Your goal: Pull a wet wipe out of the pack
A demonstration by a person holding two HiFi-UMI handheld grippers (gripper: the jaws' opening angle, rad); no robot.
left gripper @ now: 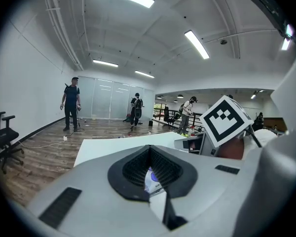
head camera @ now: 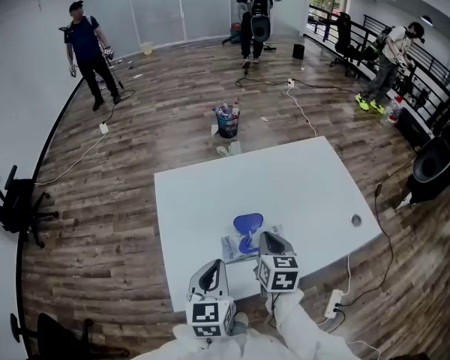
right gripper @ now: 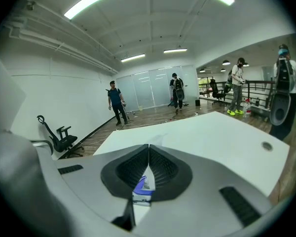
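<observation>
A wet wipe pack (head camera: 236, 247) lies near the front edge of the white table (head camera: 300, 186), its blue lid (head camera: 248, 222) flipped open. My left gripper (head camera: 216, 264) sits low at the pack's near-left corner, jaws shut, apparently on the pack's edge (left gripper: 152, 180). My right gripper (head camera: 264, 235) hangs over the pack's opening, shut, with a white strip of wipe (right gripper: 148, 174) running up between its pads above the blue lid (right gripper: 143, 186). In the left gripper view the left gripper (left gripper: 149, 147) has its tips together, and the right gripper's marker cube (left gripper: 227, 120) shows alongside. The right gripper (right gripper: 148, 146) also has its tips meeting.
A round cable hole (head camera: 355, 220) sits near the table's right edge. On the wooden floor beyond stand a bin of bottles (head camera: 226, 121), cables, a power strip (head camera: 334, 304) and an office chair (head camera: 15, 201). Three people stand far back.
</observation>
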